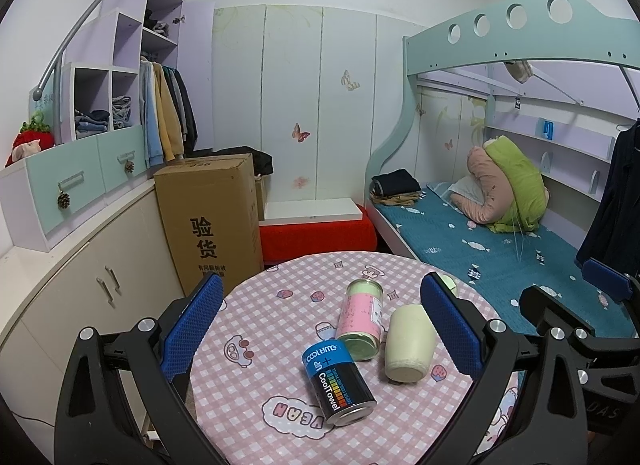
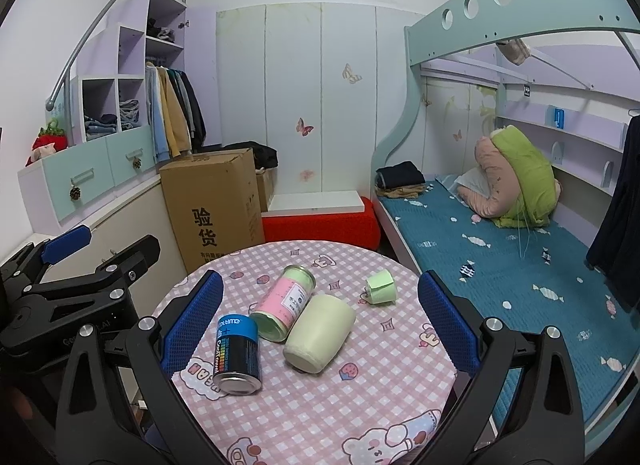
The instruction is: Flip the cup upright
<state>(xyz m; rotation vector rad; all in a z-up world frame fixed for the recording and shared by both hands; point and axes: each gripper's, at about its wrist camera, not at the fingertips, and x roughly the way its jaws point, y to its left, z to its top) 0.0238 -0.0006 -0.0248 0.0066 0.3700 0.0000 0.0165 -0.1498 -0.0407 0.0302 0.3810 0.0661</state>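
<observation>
A pale cream-green cup lies on its side on the round table with the pink checked cloth; it also shows in the left wrist view. Its closed base faces me. A pink and green can lies touching it on the left. My right gripper is open and empty, its blue pads either side of the cup, held above the table. My left gripper is open and empty, hovering over the cans.
A black and blue CoolTowel can lies near the table's left edge. A small green paper cup lies at the far right. A cardboard box and red stool stand behind the table. A bed is on the right.
</observation>
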